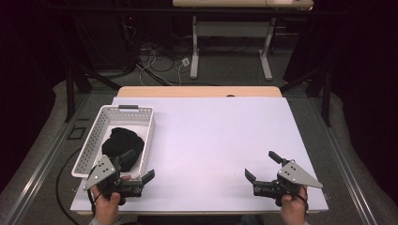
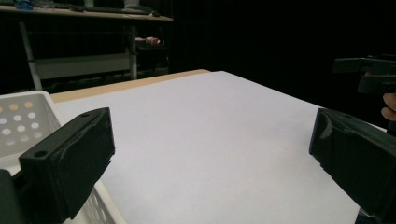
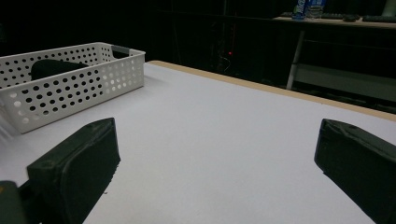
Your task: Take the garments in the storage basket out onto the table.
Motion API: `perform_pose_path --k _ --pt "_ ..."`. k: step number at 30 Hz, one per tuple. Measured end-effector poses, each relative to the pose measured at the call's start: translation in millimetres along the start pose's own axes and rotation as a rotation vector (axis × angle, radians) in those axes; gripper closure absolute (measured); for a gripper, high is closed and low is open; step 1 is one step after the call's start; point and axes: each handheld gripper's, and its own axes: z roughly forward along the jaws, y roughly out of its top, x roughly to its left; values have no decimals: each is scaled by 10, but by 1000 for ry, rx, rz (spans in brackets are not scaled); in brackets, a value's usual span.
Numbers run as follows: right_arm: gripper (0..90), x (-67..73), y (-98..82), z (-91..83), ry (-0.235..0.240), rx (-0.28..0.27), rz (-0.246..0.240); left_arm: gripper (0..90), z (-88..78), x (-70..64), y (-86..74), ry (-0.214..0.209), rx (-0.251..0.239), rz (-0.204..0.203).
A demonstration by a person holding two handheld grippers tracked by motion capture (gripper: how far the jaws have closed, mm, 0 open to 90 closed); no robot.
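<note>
**Two hand-held grippers wait wide at the counter's near edge**

The left hand-held gripper [image 1: 138, 171] sits low at the near-left corner, jaws wide and empty, just beside the white perforated basket [image 1: 141, 136]. The right hand-held gripper [image 1: 263, 171] mirrors it at the near-right corner, jaws also wide on nothing. Between them the white counter [image 1: 220, 140] lies open. A black bundle [image 1: 121, 143] rests in the basket; its make-up is hard to tell.
</note>
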Motion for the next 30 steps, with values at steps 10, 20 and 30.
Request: perform_pose_path --k 10,20,30 --pt "0 -8 -25 38 4 29 -1 4 38 43 48 57 35 -68" --pt "0 1 -42 85 13 41 -6 4 -115 93 138 93 -2 -70" --pt "0 -17 -60 106 12 50 0 4 -285 235 199 153 7 -124"
